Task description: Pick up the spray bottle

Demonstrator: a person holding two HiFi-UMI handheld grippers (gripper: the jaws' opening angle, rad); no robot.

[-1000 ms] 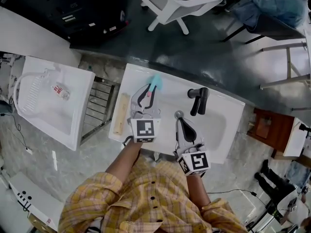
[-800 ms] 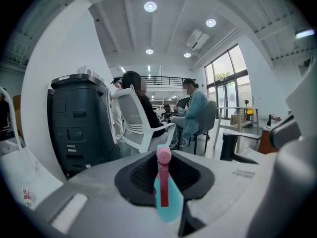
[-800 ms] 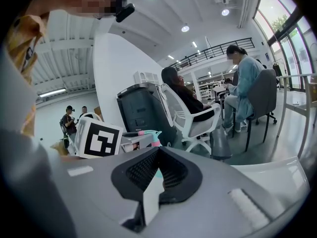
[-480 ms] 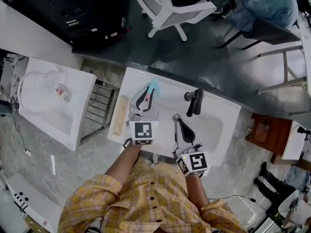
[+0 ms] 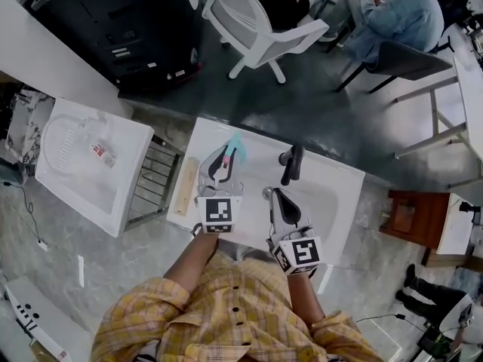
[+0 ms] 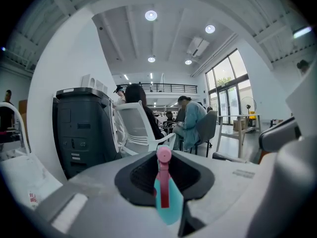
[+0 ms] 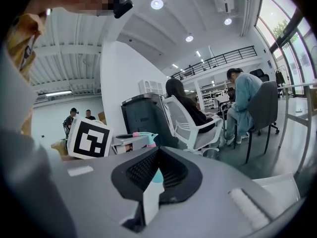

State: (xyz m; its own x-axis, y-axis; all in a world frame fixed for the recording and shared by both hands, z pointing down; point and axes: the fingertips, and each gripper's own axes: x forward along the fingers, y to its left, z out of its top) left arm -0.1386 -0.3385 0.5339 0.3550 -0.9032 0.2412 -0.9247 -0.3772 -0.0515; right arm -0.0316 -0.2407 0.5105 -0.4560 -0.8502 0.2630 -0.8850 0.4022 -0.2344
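Observation:
The spray bottle (image 5: 235, 143) is teal with a pink trigger and nozzle. My left gripper (image 5: 219, 161) is shut on it and holds it above the left part of the white sink (image 5: 343, 194). In the left gripper view the bottle (image 6: 167, 202) stands upright between the dark pads, nozzle on top. My right gripper (image 5: 270, 194) hovers over the basin beside it, jaws together with nothing in them. The right gripper view looks along its closed jaws (image 7: 156, 180) and shows the bottle's head (image 7: 143, 134) to the left, next to the left gripper's marker cube (image 7: 88, 138).
A black faucet (image 5: 290, 164) stands at the sink's far rim. A wooden block (image 5: 186, 187) lies on its left edge, beside a metal rack (image 5: 155, 176) and a second white basin (image 5: 90, 164). Beyond are a white chair (image 5: 249, 21), a black cabinet (image 5: 113, 29) and seated people.
Both grippers have risen a little over the sink, the left one still gripping the bottle. The head view has tilted and shows more of the room beyond.

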